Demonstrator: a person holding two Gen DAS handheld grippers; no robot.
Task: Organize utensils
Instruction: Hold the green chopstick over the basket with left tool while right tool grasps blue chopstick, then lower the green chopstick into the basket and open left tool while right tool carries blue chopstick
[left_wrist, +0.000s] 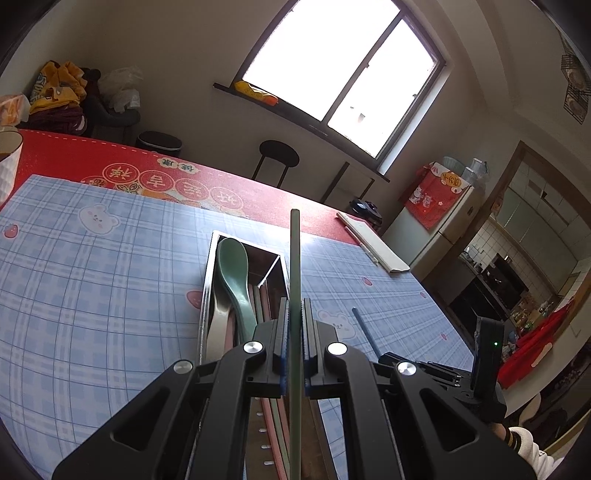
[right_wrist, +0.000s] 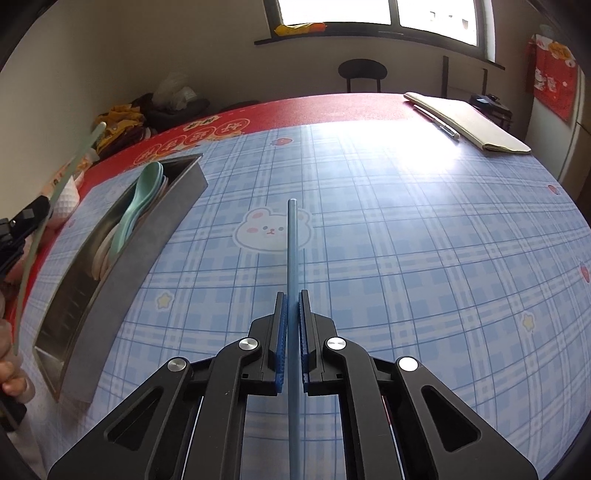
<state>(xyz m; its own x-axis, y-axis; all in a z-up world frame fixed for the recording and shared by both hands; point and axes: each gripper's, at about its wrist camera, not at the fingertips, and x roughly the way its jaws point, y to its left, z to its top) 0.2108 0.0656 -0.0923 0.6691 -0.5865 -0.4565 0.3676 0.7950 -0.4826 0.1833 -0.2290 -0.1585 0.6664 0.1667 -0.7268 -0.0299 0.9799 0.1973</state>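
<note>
Jaws of the left gripper (left_wrist: 295, 314) are pressed almost together, pinching a green chopstick (left_wrist: 295, 266) that runs straight out between the pads and ends above the metal utensil tray (left_wrist: 207, 273). Jaws of the right gripper (right_wrist: 293, 306) stand just as narrow, clamped on a blue chopstick (right_wrist: 292, 251) pointing forward over the cloth (its tip sits across the printed bear). The tray lies open on the worktop (right_wrist: 406, 240), left of the right gripper, holding a green spoon (left_wrist: 233, 273) on top of paler spoons, with pink and green chopsticks beside them under the left gripper. A blue plaid cloth with bears and strawberries covers most of the worktop, over a red printed cover (left_wrist: 92, 158). At the far edge lie a beige folded pad (right_wrist: 469, 122) and a pen. Beyond stand a black stool (left_wrist: 277, 157), a bright window (left_wrist: 343, 74) and a fridge (left_wrist: 439, 218) draped in red.
</note>
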